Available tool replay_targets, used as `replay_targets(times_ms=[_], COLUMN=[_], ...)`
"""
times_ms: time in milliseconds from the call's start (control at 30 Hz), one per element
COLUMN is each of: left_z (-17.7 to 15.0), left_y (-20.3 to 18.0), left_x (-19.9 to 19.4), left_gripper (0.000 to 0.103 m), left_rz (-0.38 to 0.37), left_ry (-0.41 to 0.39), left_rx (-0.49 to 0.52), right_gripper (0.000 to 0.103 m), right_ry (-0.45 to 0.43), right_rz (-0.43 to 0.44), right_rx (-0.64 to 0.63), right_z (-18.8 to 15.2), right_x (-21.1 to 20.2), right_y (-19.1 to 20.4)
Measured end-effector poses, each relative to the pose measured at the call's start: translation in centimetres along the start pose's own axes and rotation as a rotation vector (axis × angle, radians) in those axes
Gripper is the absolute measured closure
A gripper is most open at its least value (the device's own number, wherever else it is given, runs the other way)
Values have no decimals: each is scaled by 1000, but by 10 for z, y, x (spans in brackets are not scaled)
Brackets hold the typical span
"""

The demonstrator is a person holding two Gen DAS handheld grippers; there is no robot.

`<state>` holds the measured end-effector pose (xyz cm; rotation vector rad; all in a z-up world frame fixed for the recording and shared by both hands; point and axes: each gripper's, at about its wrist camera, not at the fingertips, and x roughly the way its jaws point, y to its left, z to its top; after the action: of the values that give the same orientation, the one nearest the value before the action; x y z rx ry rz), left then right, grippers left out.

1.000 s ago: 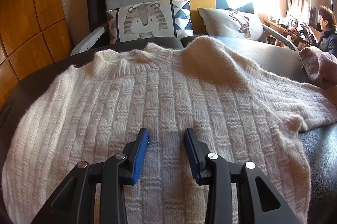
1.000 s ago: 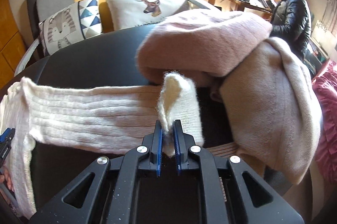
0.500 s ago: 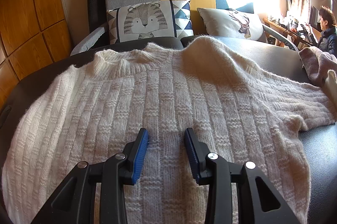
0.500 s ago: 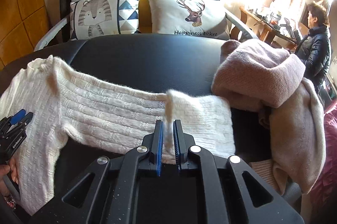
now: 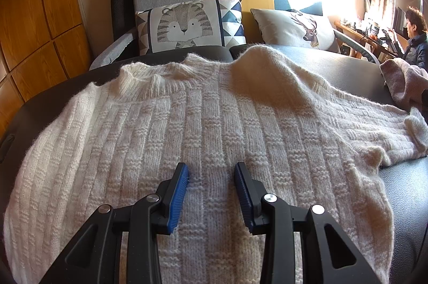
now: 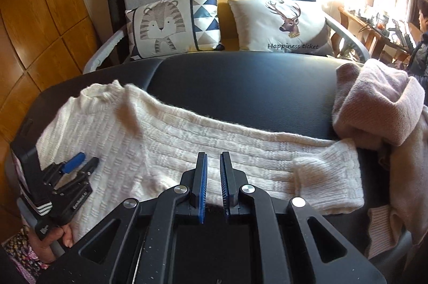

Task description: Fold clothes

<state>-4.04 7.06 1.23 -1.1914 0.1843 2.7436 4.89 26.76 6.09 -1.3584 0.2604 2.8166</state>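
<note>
The left gripper point(image 5: 211, 171) stands half open over the body of the cream knit sweater point(image 5: 203, 129), its blue pads clear of the wool and holding nothing. The right gripper point(image 6: 213, 163) has its jaws nearly together with a narrow empty gap, above the sweater's outstretched sleeve point(image 6: 267, 150). The sweater lies flat on a dark padded surface point(image 6: 240, 86), collar at the far side. To the right sits a pink garment heap point(image 6: 379, 107); beyond, a tiger cushion point(image 5: 187, 24).

Cream sweater point(image 6: 165, 139) spread on black surface point(image 6: 240, 86), right tool point(image 6: 213, 177) nearly closed, empty, above sleeve point(image 6: 307, 163)
</note>
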Motion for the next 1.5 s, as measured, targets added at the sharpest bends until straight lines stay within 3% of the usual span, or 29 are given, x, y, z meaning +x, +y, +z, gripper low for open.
replay_targets(times_ms=[100, 267, 333, 533, 633, 800, 933, 1100, 1167, 1233, 1367, 1500], left_z=[2, -3, -7, -14, -14, -17, -23, -34, -40, -46, -57, -64], left_y=[3, 4, 7, 20, 27, 31, 40, 67, 82, 96, 117, 124], left_x=[-5, -17, -19, -19, -18, -25, -40, -53, -52, -50, -50, -58], left_gripper=[67, 67, 67, 67, 67, 67, 67, 66, 66, 66, 66, 66], left_rz=[-21, -39, -39, -29, -36, -24, 17, 121, 156, 191, 193, 204], left_ry=[11, 6, 7, 19, 27, 40, 40, 46, 75, 111, 136, 154], left_rx=[-12, 7, 9, 1, -21, -34, -4, 18, 7, -5, -20, 36], right_gripper=[92, 92, 88, 62, 62, 62, 62, 62, 59, 49, 49, 49], right_ry=[6, 14, 25, 25, 54, 66, 125, 183, 190, 186, 196, 178], right_rz=[63, 41, 11, -162, -155, 72, 234, 197, 157, 146, 167, 112], right_rx=[16, 8, 33, 146, 201, 55, -135, -341, -354, -339, -329, -349], right_z=[3, 0, -7, -24, -29, -24, -22, -53, -61, -63, -61, -59], right_x=[1, 8, 13, 20, 19, 27, 55, 92, 104, 109, 110, 108], right_y=[12, 16, 2, -71, -89, -21, 70, 137, 140, 135, 122, 125])
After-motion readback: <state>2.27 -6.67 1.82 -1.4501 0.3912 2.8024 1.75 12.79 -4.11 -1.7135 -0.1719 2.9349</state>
